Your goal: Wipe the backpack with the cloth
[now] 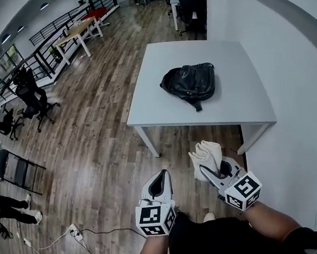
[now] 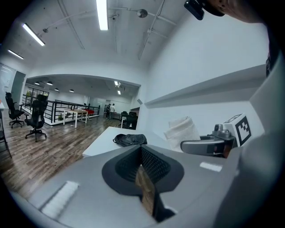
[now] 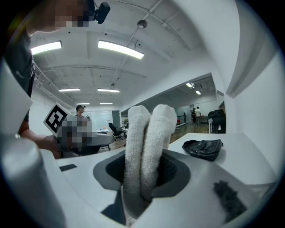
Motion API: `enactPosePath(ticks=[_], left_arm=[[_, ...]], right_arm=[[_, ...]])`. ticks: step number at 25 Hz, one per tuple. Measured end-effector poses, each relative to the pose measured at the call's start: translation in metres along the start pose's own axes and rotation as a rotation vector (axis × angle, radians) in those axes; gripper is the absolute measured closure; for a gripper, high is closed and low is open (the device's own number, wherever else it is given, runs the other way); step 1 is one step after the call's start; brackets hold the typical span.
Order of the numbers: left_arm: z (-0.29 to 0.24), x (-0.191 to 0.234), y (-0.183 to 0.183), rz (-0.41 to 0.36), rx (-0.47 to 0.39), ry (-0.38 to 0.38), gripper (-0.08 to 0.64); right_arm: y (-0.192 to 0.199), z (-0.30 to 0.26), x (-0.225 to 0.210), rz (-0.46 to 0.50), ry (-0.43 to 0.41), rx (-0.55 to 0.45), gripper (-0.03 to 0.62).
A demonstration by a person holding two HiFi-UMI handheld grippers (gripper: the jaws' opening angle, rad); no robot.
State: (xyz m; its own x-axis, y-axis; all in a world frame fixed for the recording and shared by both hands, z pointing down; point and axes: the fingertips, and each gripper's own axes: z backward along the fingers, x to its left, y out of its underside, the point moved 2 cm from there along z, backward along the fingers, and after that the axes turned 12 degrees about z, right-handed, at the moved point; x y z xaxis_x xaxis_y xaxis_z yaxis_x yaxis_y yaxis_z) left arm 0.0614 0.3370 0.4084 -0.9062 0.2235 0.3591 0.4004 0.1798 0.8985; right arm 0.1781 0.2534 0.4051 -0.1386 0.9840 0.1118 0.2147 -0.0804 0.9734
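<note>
Step in hand, as judged: approach. The cloth is secured and wiping has not begun.

1. The left gripper (image 1: pixel 160 180) is held short of the white rectangular table (image 1: pixel 162 109), off its near edge and above the brown wood-plank floor (image 1: pixel 104 145). Its jaws are pressed together with nothing between them.
2. The black, soft, leather-look backpack (image 1: pixel 190 84) lies flat near the middle of the table, well apart from both grippers.
3. The right gripper (image 1: pixel 209 170) is also off the table's near edge. Its jaws clamp the folded white terry cloth (image 1: pixel 205 153), which stands out of them in two thick folds.

Next move, as judged: carry the right gripper forward over the table and lower it until the cloth's free folds, not the jaw tips, meet the backpack. The empty left gripper is available to steady the backpack against sliding on the table.
</note>
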Motion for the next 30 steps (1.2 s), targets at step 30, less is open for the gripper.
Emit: enactPosePath(ticks=[30], left_arm=[[-0.126,-0.054,-0.012,-0.150,0.192,0.364,0.552]], right_arm=[[0.021,0.021,-0.106,-0.096,0.371,0.063,0.464]])
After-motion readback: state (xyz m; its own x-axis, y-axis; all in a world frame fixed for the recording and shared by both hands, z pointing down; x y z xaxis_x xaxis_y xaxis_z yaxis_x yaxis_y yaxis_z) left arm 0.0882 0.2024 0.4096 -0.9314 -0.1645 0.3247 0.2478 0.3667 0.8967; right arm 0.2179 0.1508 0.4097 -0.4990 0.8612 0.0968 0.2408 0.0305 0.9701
